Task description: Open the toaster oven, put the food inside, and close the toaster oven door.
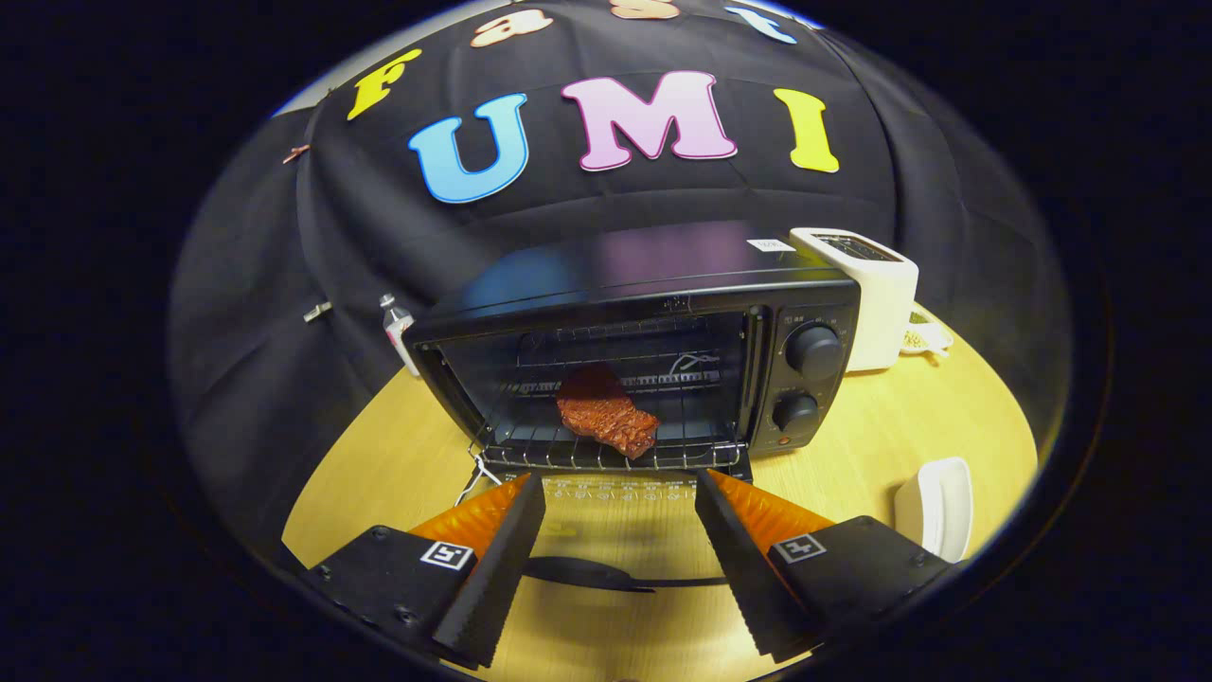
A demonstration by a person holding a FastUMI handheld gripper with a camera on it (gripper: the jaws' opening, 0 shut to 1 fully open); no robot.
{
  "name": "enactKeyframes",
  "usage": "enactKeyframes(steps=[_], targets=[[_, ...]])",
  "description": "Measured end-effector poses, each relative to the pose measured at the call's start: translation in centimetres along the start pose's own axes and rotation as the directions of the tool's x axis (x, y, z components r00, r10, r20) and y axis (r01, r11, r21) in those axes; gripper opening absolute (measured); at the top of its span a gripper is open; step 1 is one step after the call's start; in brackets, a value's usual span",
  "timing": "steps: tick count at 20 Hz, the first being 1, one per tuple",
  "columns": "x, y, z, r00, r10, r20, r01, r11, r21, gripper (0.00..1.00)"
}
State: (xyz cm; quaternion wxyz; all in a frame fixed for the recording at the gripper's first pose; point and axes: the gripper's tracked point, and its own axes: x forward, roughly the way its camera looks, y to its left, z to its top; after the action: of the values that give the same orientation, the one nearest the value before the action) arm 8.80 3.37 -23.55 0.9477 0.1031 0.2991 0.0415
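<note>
Resting on the toaster oven [634, 322] rack: steak [606, 413], seemingly overhanging the front. Tongs [620, 493] released, empty. Risk: closing door [615, 530] catches the meat.

Black toaster oven [644, 284], reddish-brown mottled steak [606, 414], white toaster [876, 298], pale wood-grain table [900, 426], white dish [937, 507].
</note>
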Motion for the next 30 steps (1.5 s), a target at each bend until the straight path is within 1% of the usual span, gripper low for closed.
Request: enactKeyframes(steps=[4, 8, 12, 15, 17, 19, 23, 26, 29, 30], targets=[[-2.4, 0.9, -2.2, 0.997, 0.002, -0.074, -0.009, 0.996, -0.086, 0.98], [-4.3, 1.9, -5.9, 0.985, 0.007, -0.174, -0.024, 0.995, -0.095, 0.98], [-4.1, 1.9, -9.3, 0.964, -0.034, -0.264, 0.0, 0.992, -0.129, 0.99], [-3.0, 1.9, -11.7, 0.947, -0.051, -0.318, 0.013, 0.992, -0.123, 0.99], [-2.4, 1.3, -13.7, 0.925, -0.085, -0.37, 0.043, 0.992, -0.12, 0.99], [-1.9, 1.1, -14.3, 0.919, -0.095, -0.383, 0.06, 0.993, -0.102, 0.99], [-0.7, 1.5, -13.9, 0.931, -0.102, -0.351, 0.063, 0.991, -0.121, 0.99], [0.2, 1.8, -14.2, 0.925, -0.117, -0.36, 0.079, 0.99, -0.119, 0.99], [0.7, 1.3, -14.2, 0.921, -0.157, -0.357, 0.122, 0.985, -0.118, 0.99], [0.6, 1.4, -14.3, 0.916, -0.163, -0.367, 0.131, 0.985, -0.112, 0.96]])
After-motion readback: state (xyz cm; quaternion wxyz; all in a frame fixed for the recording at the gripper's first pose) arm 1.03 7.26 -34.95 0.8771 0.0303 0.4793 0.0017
